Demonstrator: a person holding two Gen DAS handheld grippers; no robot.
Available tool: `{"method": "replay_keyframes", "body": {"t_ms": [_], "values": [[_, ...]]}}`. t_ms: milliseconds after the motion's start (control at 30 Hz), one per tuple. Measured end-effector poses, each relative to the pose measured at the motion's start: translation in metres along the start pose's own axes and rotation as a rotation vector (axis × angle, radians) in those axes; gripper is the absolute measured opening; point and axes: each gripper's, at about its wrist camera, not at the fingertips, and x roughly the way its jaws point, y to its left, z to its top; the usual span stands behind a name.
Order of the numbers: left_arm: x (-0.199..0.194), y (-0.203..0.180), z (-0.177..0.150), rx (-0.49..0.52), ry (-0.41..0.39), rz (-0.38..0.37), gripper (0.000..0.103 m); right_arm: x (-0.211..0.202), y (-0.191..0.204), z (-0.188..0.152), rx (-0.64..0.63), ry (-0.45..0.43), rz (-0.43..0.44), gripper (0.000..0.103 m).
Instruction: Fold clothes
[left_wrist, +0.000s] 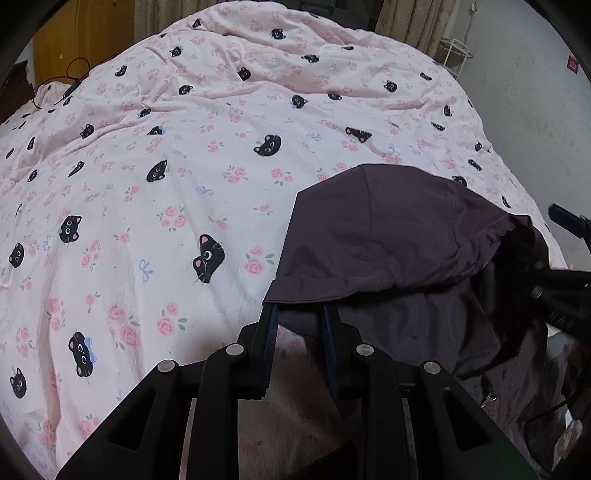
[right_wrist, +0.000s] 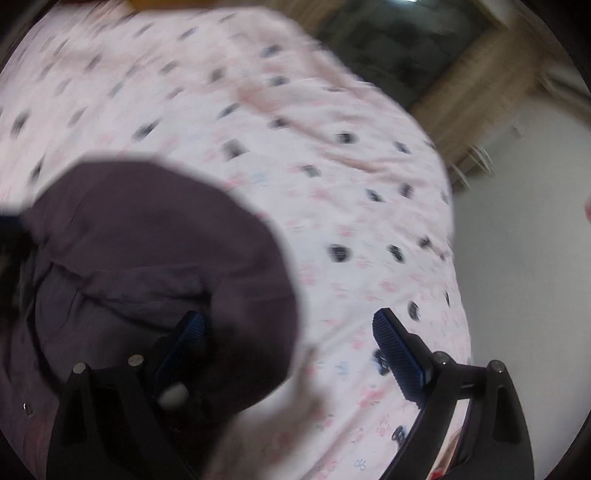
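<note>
Left gripper (left_wrist: 300, 314) is pinching the hem of the dark purple garment (left_wrist: 388, 236), which lies on the cat-print bedspread (left_wrist: 166, 184). Right gripper (right_wrist: 288, 332) has its jaws spread wide, one finger over the garment, gripping nothing.

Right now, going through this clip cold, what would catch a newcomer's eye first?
The dark purple garment heaped on the near right part of the bed, stark against the pink duvet printed with black cat faces and roses that fills both views. Next, the left gripper with its tips tucked under the garment's folded hem. In the blurred right wrist view, the right gripper stands wide open over the garment's edge.
</note>
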Motion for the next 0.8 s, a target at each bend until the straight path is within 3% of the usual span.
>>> {"method": "replay_keyframes", "body": {"t_ms": [167, 200, 233, 267, 367, 500, 667, 733, 800], "values": [[-0.02, -0.008, 0.001, 0.029, -0.091, 0.096, 0.021, -0.012, -0.055, -0.016, 0.29, -0.031, 0.087, 0.096], [-0.023, -0.007, 0.002, 0.032, -0.109, 0.117, 0.024, -0.01, -0.06, -0.021, 0.32, -0.015, 0.076, 0.096], [-0.026, -0.006, 0.003, 0.034, -0.128, 0.138, 0.034, -0.007, -0.065, -0.027, 0.351, -0.001, 0.069, 0.097], [-0.027, -0.003, 0.005, 0.021, -0.126, 0.121, 0.04, -0.002, -0.068, -0.029, 0.373, 0.014, 0.082, 0.097], [-0.031, 0.003, 0.009, -0.005, -0.117, 0.073, 0.04, 0.018, -0.073, -0.042, 0.416, 0.106, 0.126, 0.096], [-0.044, 0.008, 0.016, -0.032, -0.144, 0.009, 0.04, 0.013, -0.073, -0.052, 0.41, 0.096, 0.211, 0.097], [-0.066, 0.011, 0.033, -0.068, -0.195, -0.142, 0.04, 0.016, -0.067, -0.05, 0.339, 0.122, 0.227, 0.097], [-0.071, 0.009, 0.041, -0.05, -0.207, -0.14, 0.043, 0.014, -0.072, -0.05, 0.344, 0.119, 0.314, 0.097], [-0.067, 0.007, 0.053, -0.024, -0.189, -0.129, 0.044, 0.004, -0.08, -0.049, 0.355, 0.09, 0.456, 0.097]]}}
